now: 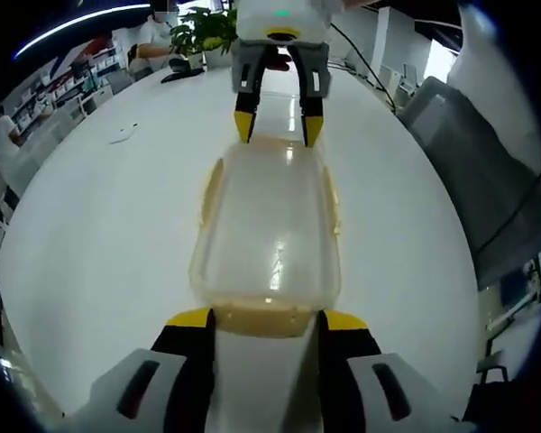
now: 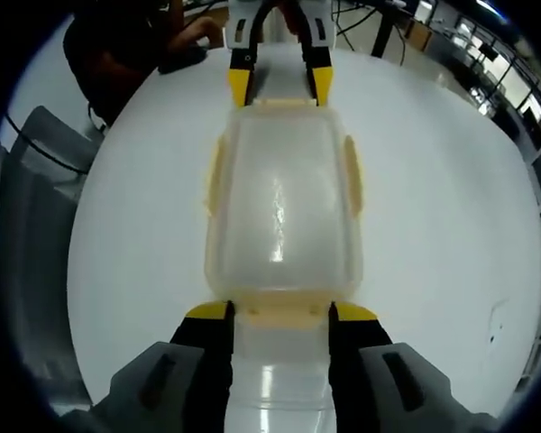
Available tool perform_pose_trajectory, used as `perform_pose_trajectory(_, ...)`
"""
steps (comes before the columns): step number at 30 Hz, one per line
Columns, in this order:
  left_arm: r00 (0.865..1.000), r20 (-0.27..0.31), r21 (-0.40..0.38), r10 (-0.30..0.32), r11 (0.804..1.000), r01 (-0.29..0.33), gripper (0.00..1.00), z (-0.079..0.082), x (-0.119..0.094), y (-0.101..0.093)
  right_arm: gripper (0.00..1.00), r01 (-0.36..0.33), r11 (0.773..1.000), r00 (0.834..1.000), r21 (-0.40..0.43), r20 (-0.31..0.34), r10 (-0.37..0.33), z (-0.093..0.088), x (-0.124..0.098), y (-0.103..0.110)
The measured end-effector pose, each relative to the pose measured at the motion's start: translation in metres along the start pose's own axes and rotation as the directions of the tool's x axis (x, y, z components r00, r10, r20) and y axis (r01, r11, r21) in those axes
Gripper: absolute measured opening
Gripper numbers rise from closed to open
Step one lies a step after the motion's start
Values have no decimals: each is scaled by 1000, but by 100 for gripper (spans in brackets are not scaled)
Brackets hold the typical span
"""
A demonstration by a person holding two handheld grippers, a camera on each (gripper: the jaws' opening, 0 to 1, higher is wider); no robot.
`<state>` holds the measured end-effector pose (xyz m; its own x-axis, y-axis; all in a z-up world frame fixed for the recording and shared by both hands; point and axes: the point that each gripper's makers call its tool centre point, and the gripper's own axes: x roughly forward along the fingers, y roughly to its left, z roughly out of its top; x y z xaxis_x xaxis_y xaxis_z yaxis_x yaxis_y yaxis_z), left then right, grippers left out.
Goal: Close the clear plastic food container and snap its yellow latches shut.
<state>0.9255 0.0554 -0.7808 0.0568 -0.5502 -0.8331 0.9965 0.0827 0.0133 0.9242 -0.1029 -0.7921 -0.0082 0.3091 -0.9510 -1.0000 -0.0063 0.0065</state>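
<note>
Container (image 2: 282,207) sits lid-on, mid white table (image 2: 433,225). I have the left gripper (image 1: 267,317) and right gripper (image 2: 279,311) at opposite end latches, jaws apart, straddling them. Next, I judge: press both ends shut.

Clear, colourless plastic food container (image 1: 269,230) with pale yellow latches (image 2: 352,176). Glossy white round table (image 1: 90,234). Both grey two-jaw grippers, left (image 1: 267,319) and right (image 2: 280,312), carry black fingers tipped yellow.

Clear plastic container (image 1: 269,230) (image 2: 281,212) flat on white table, lid on, yellow latches (image 2: 350,173) along sides.
</note>
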Motion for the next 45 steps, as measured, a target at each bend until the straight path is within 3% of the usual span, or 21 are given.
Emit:
perform_pose_trajectory(4, 1000, -4, 5, -3, 1000, 3, 34, 0, 1, 0, 38, 5, 1000, 1000, -23, -5, -5, -1, 0, 0)
perform_pose_trajectory(21, 1000, -18, 8, -5, 1000, 5, 33, -1, 1, 3, 36, 6, 1000, 1000, -28, -14, -6, -1, -1, 0)
perform_pose_trajectory(30, 999, -52, -5, -9, 1000, 8, 32, -2, 0, 4, 36, 10, 1000, 1000, -24, -16, -10, 1, -2, 0)
perform_pose_trajectory(38, 997, -78, -17, -10, 1000, 9, 32, -3, -13, 0, 35, 13, 999, 1000, -41, -11, -14, 10, -11, 3)
perform_pose_trajectory(45, 996, -93, -9, -3, 1000, 2, 32, 9, -30, -8, 35, 19, 998, 1000, -54, -3, -19, 15, -23, 10)
